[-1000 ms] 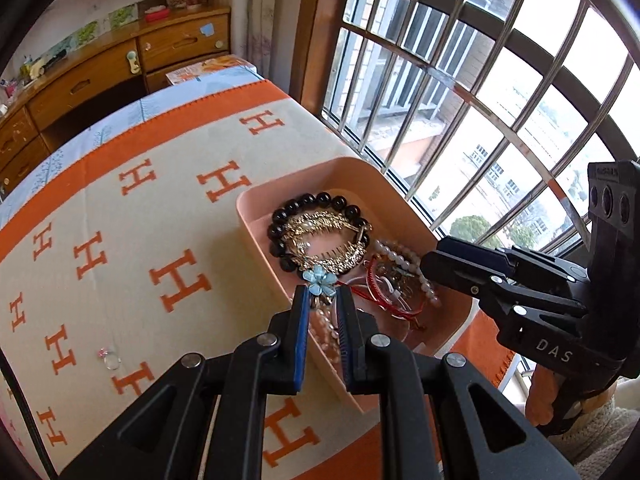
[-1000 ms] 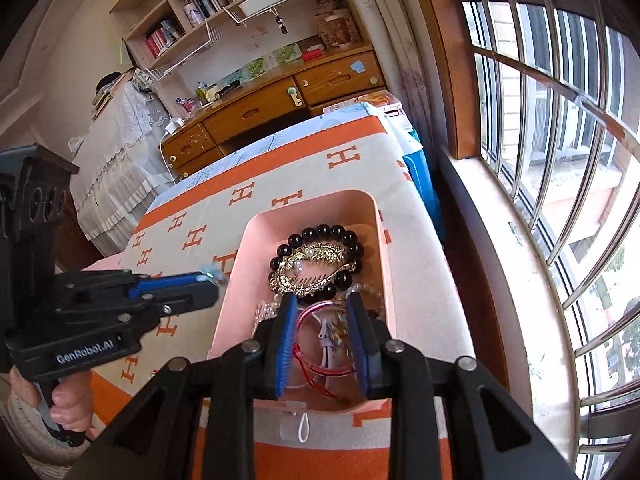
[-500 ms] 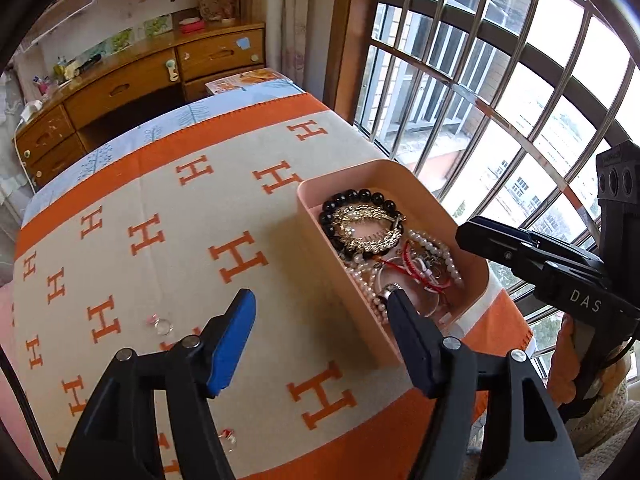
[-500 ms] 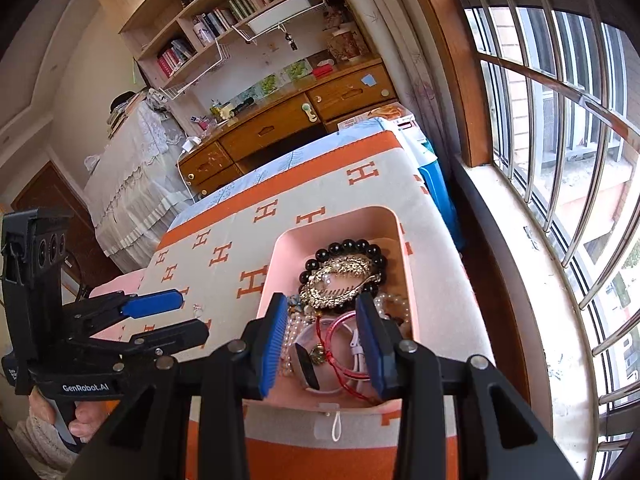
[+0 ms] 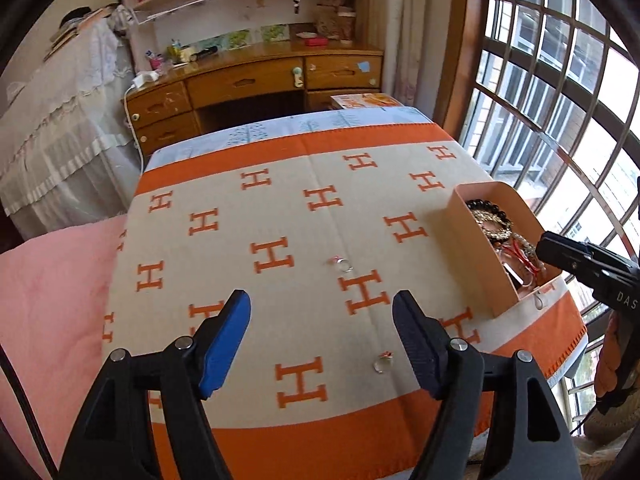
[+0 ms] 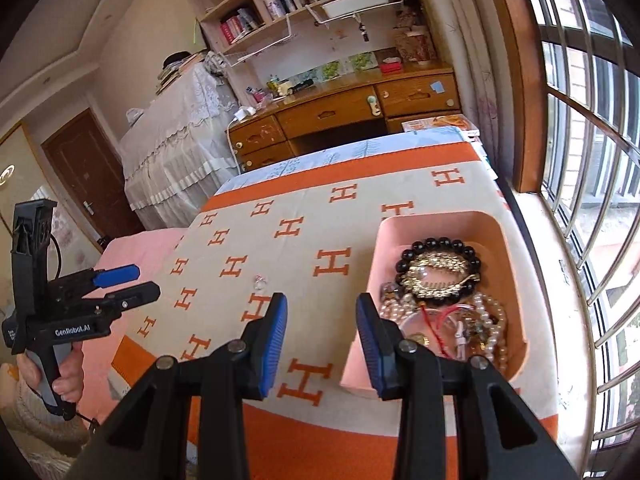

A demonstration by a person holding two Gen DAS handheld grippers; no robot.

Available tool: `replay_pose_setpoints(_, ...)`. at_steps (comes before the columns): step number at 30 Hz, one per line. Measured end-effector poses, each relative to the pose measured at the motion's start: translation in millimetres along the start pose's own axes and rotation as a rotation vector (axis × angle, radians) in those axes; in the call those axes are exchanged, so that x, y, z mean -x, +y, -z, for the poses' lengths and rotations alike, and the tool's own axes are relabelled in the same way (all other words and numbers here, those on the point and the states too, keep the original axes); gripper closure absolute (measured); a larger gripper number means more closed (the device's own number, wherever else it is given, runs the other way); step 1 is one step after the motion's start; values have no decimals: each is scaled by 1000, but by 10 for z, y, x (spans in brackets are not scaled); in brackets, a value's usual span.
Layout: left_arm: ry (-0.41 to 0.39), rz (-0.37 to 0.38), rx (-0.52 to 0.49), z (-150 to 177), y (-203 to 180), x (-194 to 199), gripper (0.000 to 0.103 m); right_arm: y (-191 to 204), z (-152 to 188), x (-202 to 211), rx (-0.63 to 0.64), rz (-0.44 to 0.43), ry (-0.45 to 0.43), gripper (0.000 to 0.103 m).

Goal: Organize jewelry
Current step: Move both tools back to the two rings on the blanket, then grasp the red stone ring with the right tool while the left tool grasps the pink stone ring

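Observation:
A pink tray (image 6: 440, 218) at the right of the orange-and-cream blanket holds a black bead bracelet (image 6: 436, 246), a gold piece (image 6: 436, 276), pearl strands (image 6: 488, 320) and red cord. Two small rings lie loose on the blanket, one (image 5: 344, 266) ahead of my left gripper and one (image 5: 382, 364) by its right finger. My left gripper (image 5: 320, 304) hangs over the blanket left of the tray, its jaws opening with nothing between them. My right gripper (image 6: 322, 320) is open and empty above the tray's near left corner (image 5: 472, 240).
A wooden desk with drawers (image 5: 256, 80) stands beyond the far end of the table. A white lace cover (image 5: 60, 140) and a pink quilt (image 5: 48, 300) lie to the left. Barred windows (image 5: 560, 100) run along the right, close behind the tray.
My left gripper has opened wide and swung away from the tray to the left, over the blanket and the rings. My right gripper has drawn back and up a little from the tray.

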State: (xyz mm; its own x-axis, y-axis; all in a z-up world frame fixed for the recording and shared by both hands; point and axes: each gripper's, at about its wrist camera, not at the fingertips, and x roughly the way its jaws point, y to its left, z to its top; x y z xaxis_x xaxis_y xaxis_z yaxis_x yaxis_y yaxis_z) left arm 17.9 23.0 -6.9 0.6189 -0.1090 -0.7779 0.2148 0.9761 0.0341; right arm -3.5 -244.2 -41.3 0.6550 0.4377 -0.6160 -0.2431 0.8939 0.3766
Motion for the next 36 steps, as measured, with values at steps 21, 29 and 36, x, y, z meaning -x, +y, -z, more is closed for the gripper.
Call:
replay_pose_setpoints(21, 109, 47, 137, 547, 500, -447, 31, 956, 611, -1199, 260, -167, 438, 67)
replay_pose_setpoints(29, 104, 67, 163, 582, 618, -472, 31, 1142, 580, -1310, 308, -91, 393, 67)
replay_pose_setpoints(36, 108, 90, 197, 577, 715, -538, 31, 1298, 656, -1331, 443, 47, 318, 87)
